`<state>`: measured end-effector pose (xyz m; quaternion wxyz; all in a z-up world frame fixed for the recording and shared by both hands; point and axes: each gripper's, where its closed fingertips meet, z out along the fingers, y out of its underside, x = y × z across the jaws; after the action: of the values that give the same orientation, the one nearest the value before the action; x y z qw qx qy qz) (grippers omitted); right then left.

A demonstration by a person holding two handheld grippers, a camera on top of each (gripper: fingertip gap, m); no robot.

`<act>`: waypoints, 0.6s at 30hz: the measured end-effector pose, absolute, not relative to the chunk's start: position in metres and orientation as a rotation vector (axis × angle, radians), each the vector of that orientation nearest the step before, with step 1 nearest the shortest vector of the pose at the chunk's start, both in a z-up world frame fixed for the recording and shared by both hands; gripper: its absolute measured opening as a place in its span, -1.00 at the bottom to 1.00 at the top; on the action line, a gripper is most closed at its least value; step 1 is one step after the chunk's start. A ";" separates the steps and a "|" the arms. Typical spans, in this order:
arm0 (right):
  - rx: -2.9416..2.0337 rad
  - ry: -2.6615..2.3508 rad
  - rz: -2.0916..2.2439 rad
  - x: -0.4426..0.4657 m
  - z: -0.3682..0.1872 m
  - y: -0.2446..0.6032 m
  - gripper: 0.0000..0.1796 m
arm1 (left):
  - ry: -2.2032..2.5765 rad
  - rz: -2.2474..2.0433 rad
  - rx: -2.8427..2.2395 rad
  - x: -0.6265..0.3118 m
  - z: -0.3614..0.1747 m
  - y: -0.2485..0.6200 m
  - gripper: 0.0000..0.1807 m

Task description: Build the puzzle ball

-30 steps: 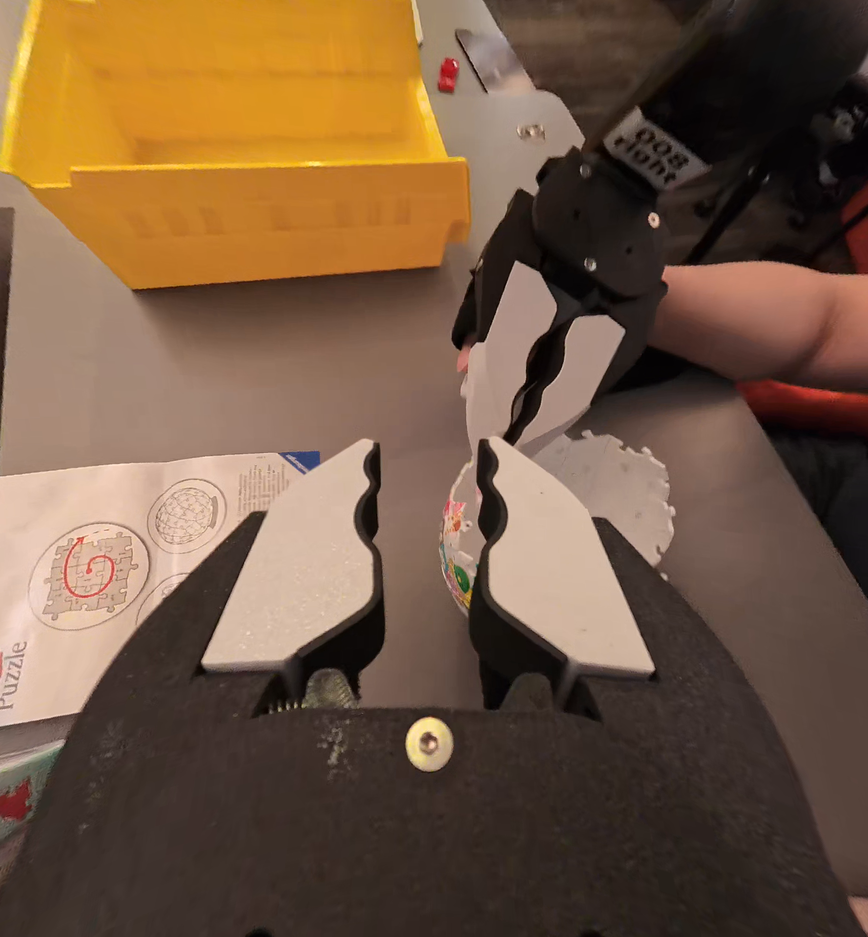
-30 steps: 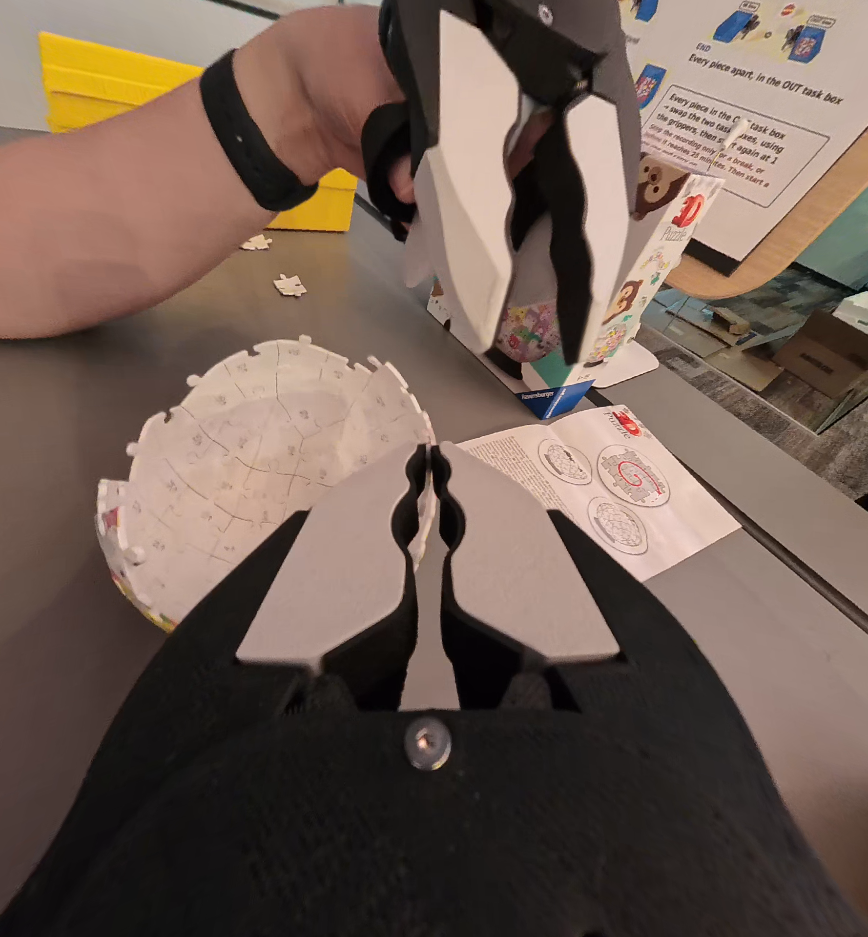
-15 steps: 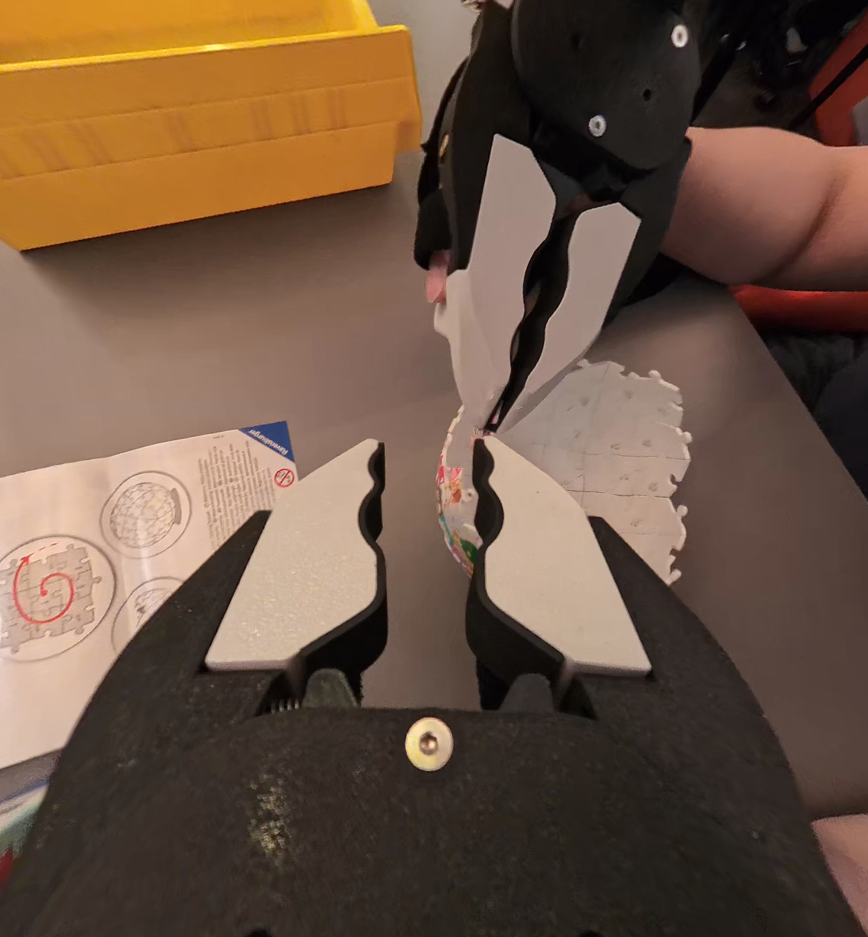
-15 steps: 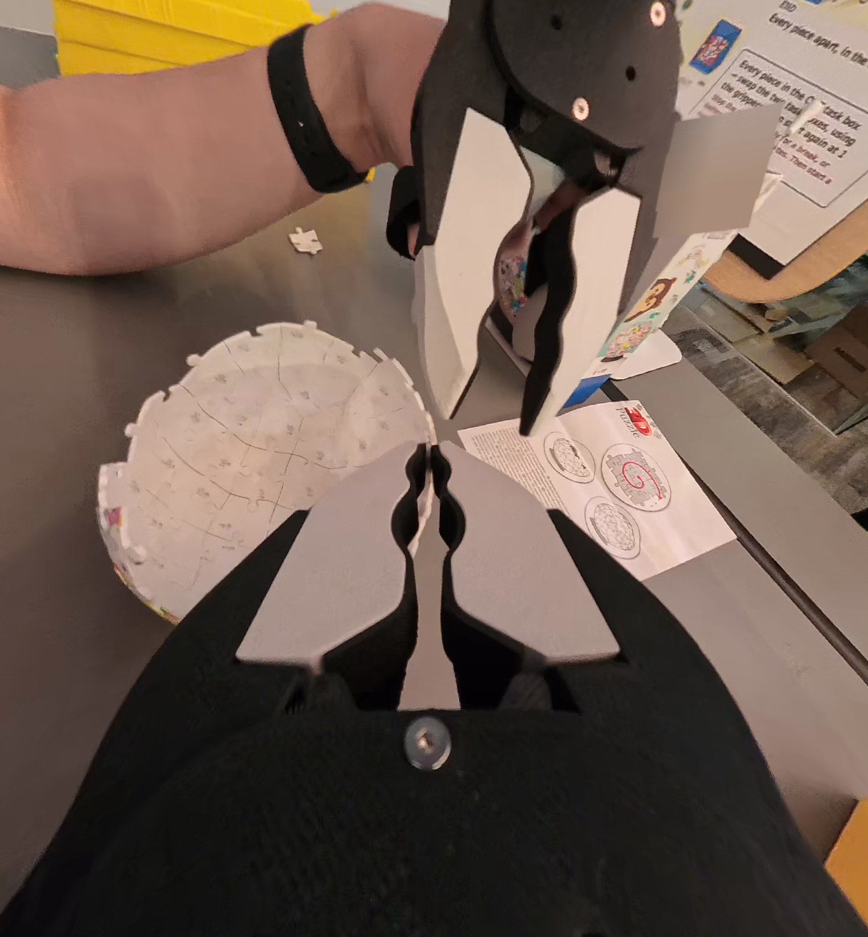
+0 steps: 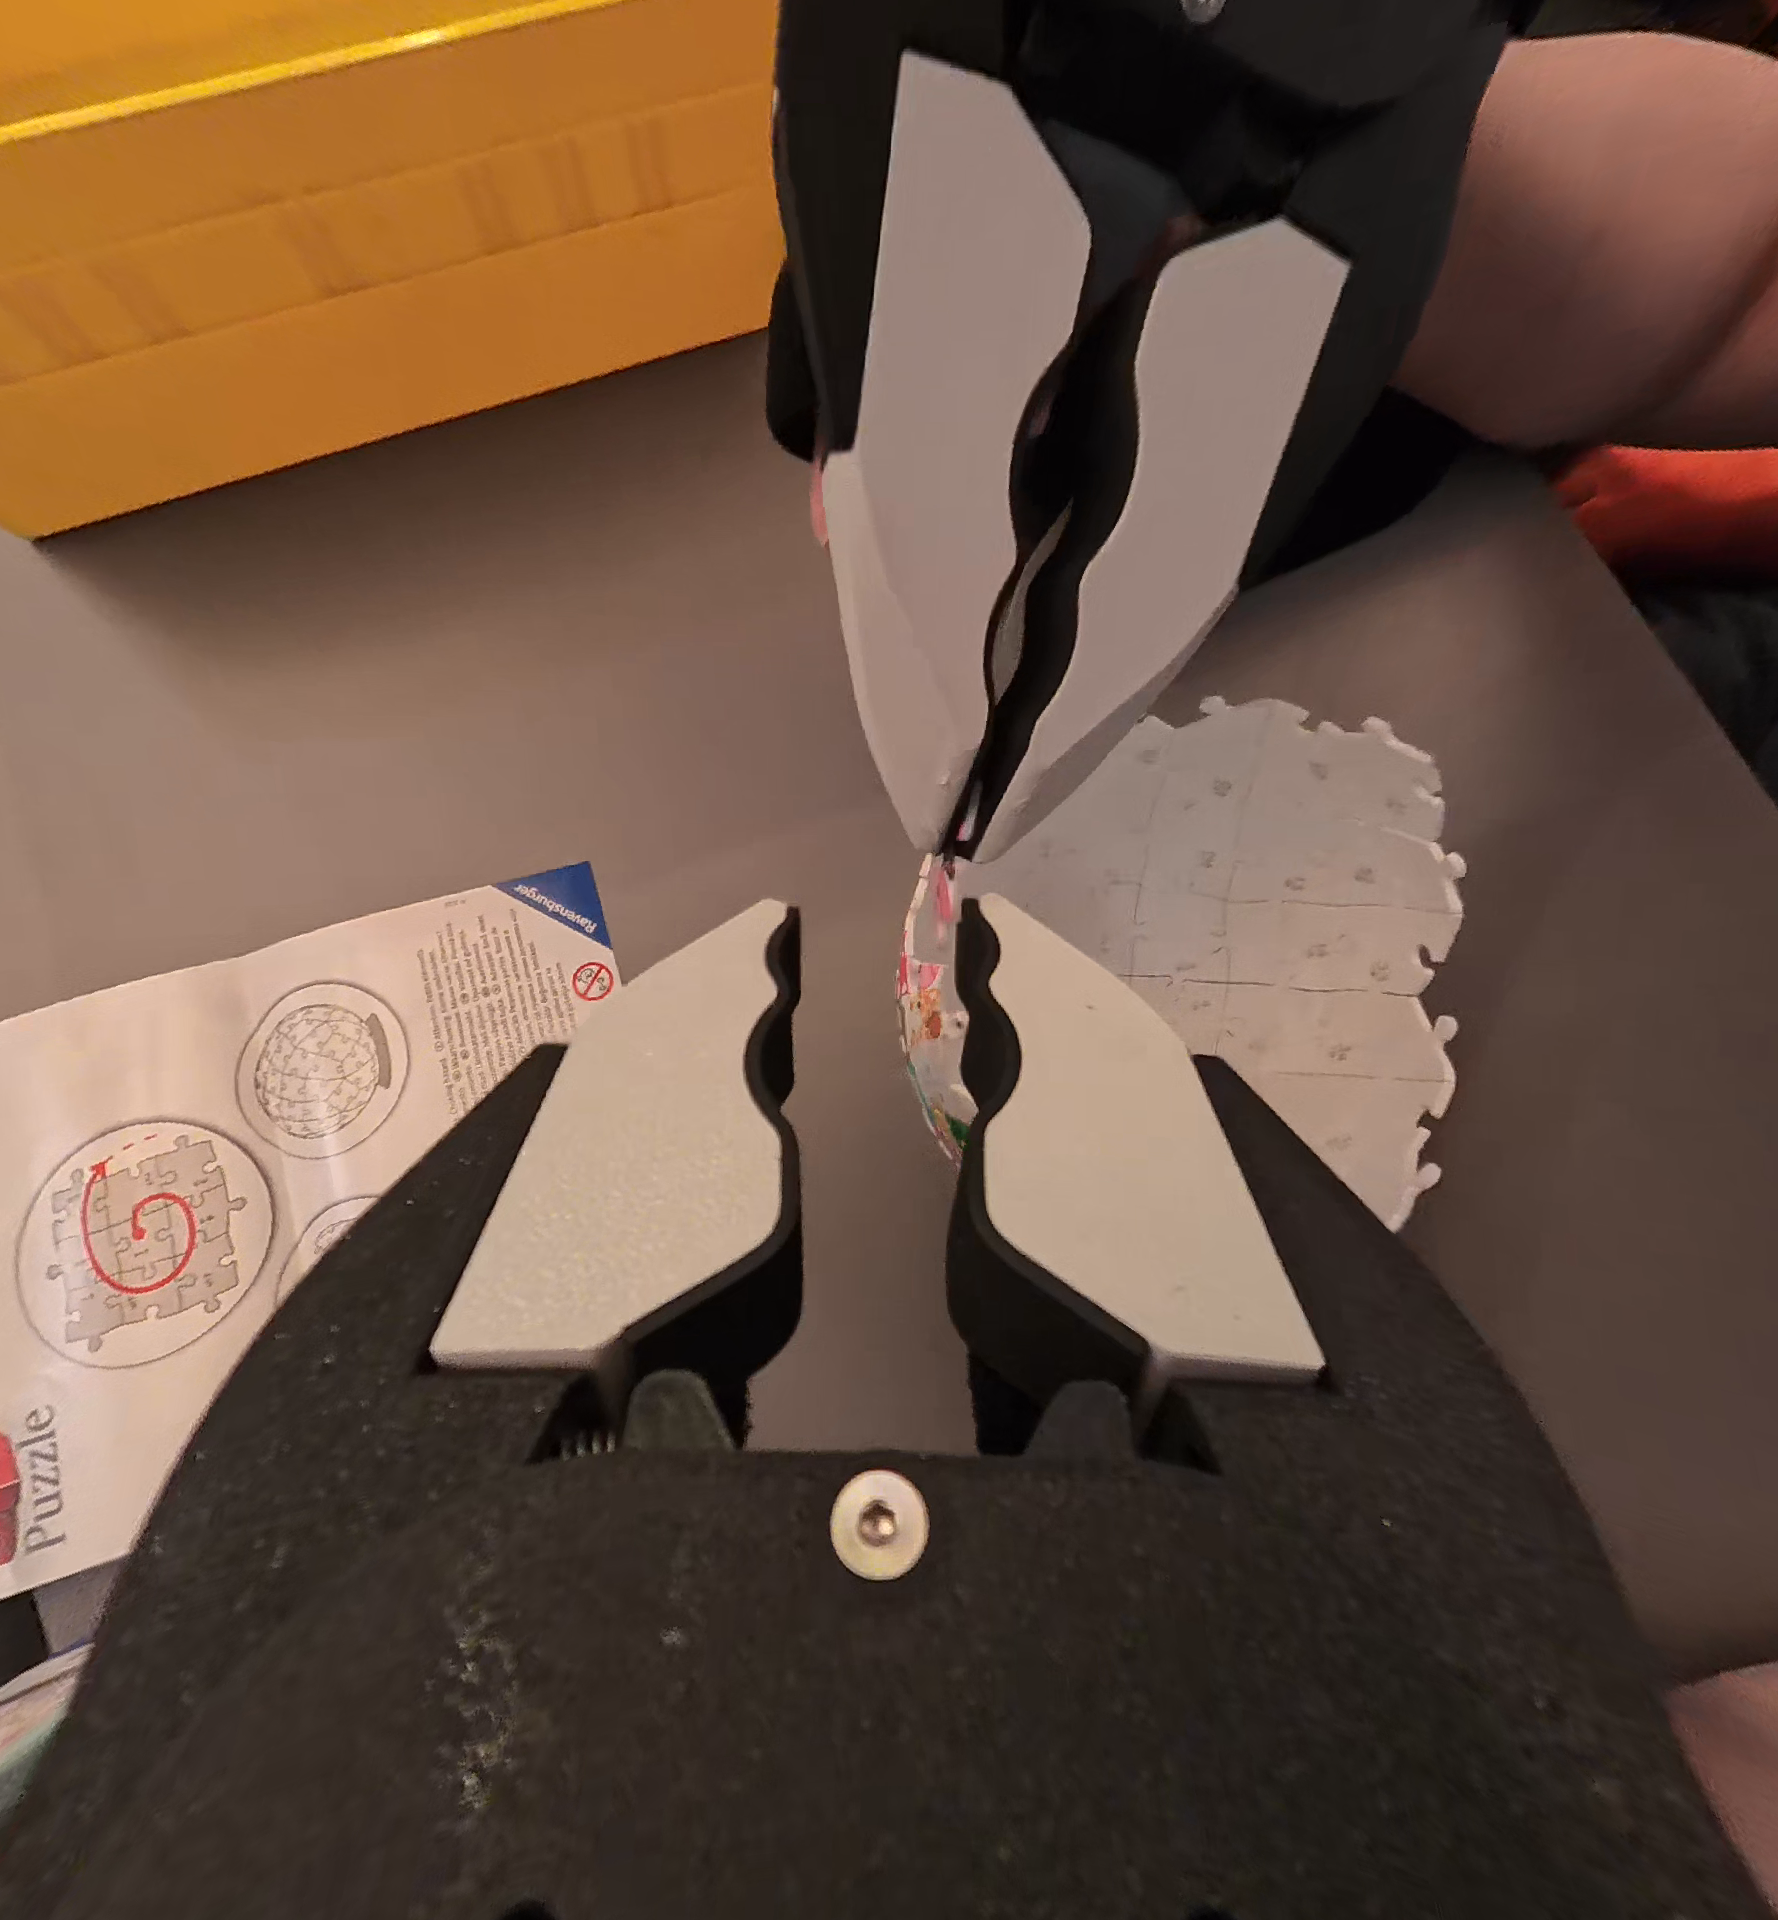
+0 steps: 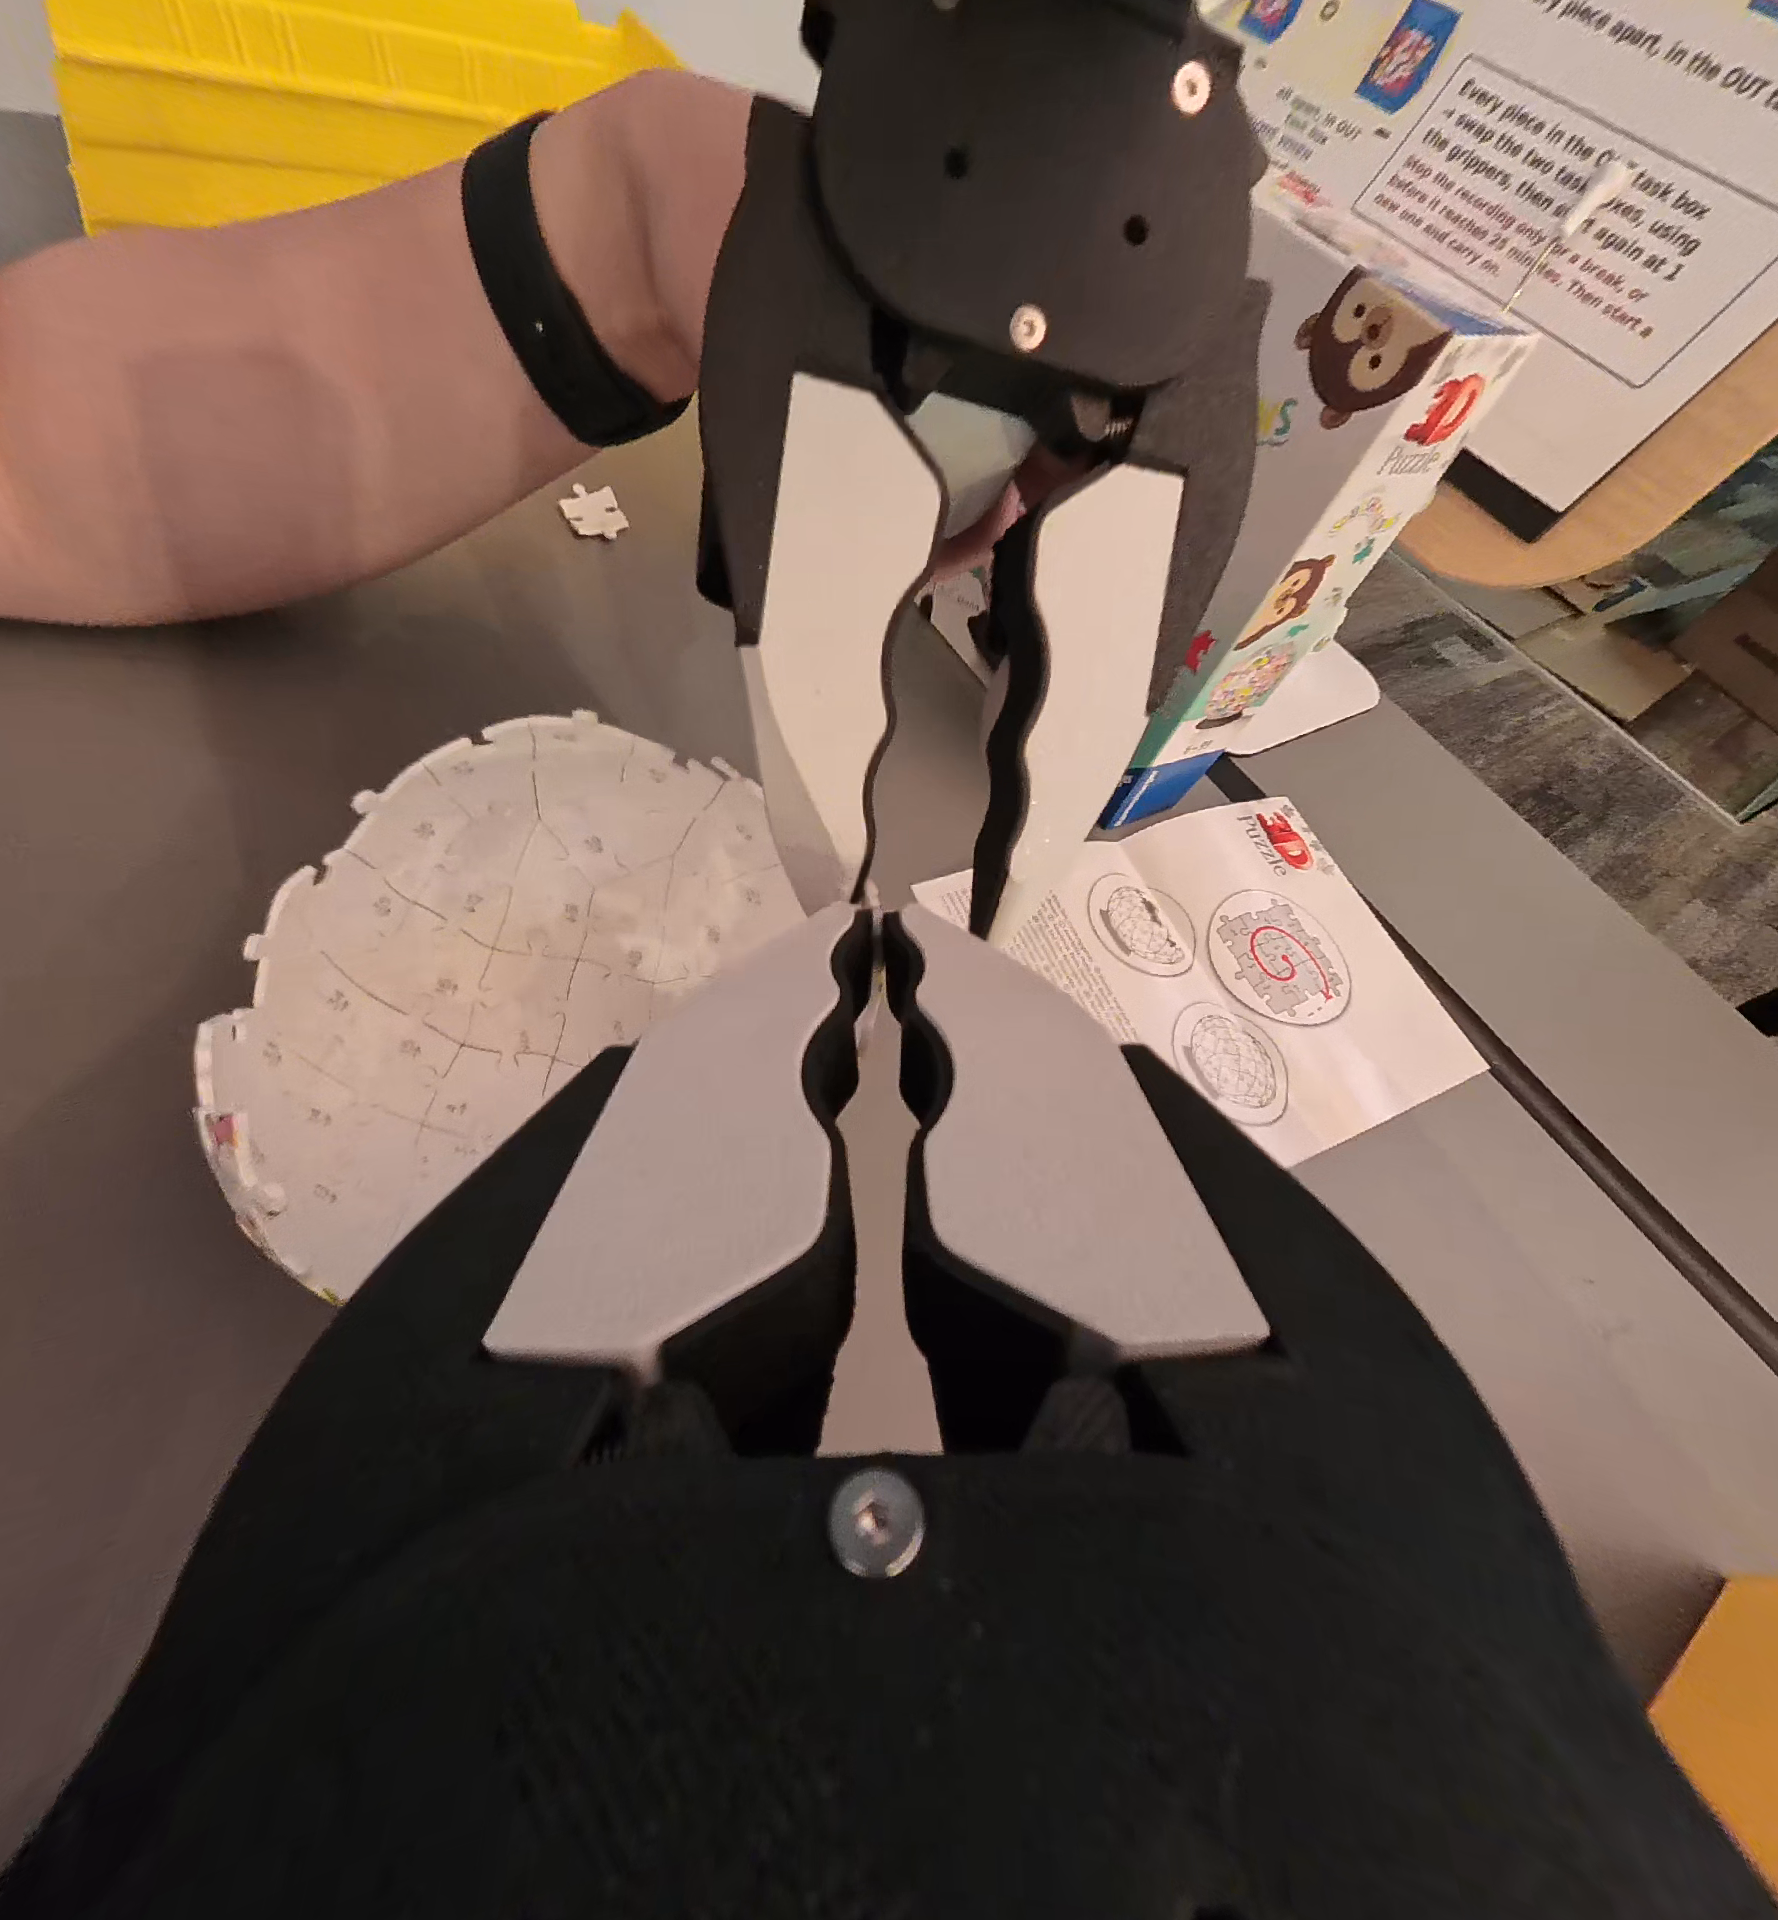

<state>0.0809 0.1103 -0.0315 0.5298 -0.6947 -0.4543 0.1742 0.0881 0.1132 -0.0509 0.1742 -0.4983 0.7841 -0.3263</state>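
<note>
Seating a piece (image 5: 952, 831) on the half-built ball's (image 6: 490, 966) rim: right gripper (image 6: 872, 920) clamped on it, left gripper (image 5: 880, 914) fingers apart beside the wall. Next, probably press home.

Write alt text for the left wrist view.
The open left gripper faces the right gripper, which pinches a small puzzle piece at the rim of the half-built puzzle ball on a grey table. An instruction sheet and yellow bin lie left.

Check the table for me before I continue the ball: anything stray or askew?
One loose puzzle piece lies apart on the table, behind the half-built ball shell, near the person's forearm. Nothing looks damaged.
</note>
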 end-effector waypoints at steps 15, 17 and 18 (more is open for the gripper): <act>-1.814 -1.211 0.601 0.095 -0.023 0.104 -0.90 | 2.215 -0.930 -1.374 0.087 -0.038 0.106 -0.98; -1.787 -1.168 0.613 0.093 -0.026 0.108 -0.90 | 2.209 -0.920 -1.388 0.087 -0.038 0.107 -0.98; -1.773 -1.142 0.632 0.092 -0.026 0.109 -0.90 | 2.201 -0.908 -1.393 0.088 -0.037 0.108 -0.98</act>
<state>0.0918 0.1086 -0.0257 0.4529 -0.7181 -0.4623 0.2559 0.0876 0.1083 -0.0374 0.1904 -0.4956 0.7833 -0.3233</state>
